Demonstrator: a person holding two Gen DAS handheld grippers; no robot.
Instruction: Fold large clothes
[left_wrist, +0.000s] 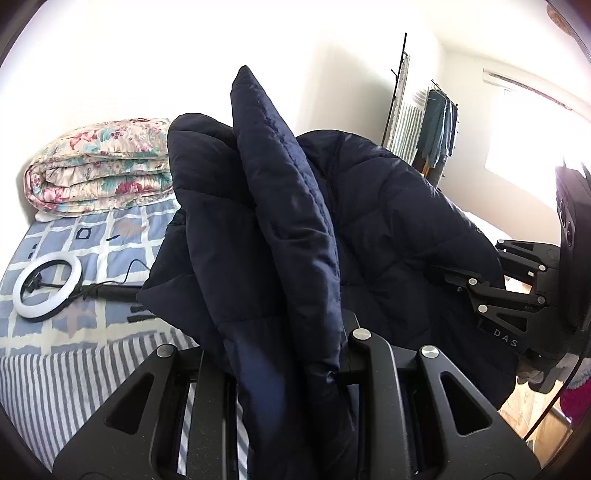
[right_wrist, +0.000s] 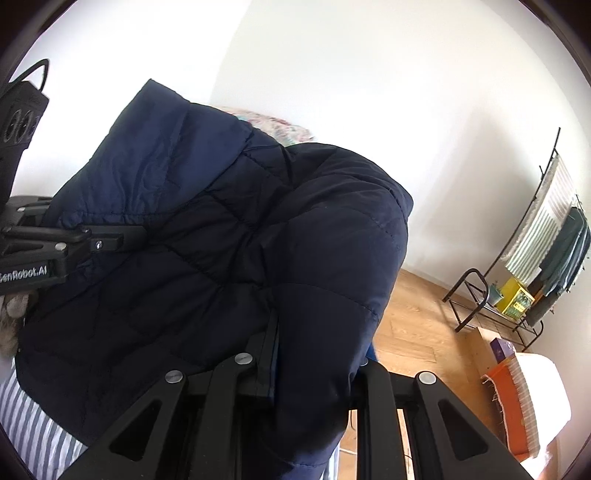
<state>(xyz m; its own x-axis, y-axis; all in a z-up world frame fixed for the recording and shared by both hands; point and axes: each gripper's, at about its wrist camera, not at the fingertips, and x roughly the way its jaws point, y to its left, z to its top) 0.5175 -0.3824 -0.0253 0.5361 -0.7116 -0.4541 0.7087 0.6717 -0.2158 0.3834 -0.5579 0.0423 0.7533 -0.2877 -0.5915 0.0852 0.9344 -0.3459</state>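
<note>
A navy quilted puffer jacket (left_wrist: 369, 221) hangs lifted above the bed, bunched between my two grippers. My left gripper (left_wrist: 288, 373) is shut on a thick fold of the jacket that stands up between its fingers. My right gripper (right_wrist: 310, 373) is shut on another fold of the jacket (right_wrist: 229, 229), which drapes over its fingers and hides the tips. The right gripper shows at the right edge of the left wrist view (left_wrist: 509, 291); the left gripper shows at the left edge of the right wrist view (right_wrist: 74, 240).
The bed (left_wrist: 74, 362) has a blue checked and striped sheet. A folded floral quilt (left_wrist: 99, 166) lies at its far end. A ring light (left_wrist: 48, 288) with a cable lies on the sheet. A clothes rack (right_wrist: 546, 251) stands by the wall on the wooden floor (right_wrist: 406, 332).
</note>
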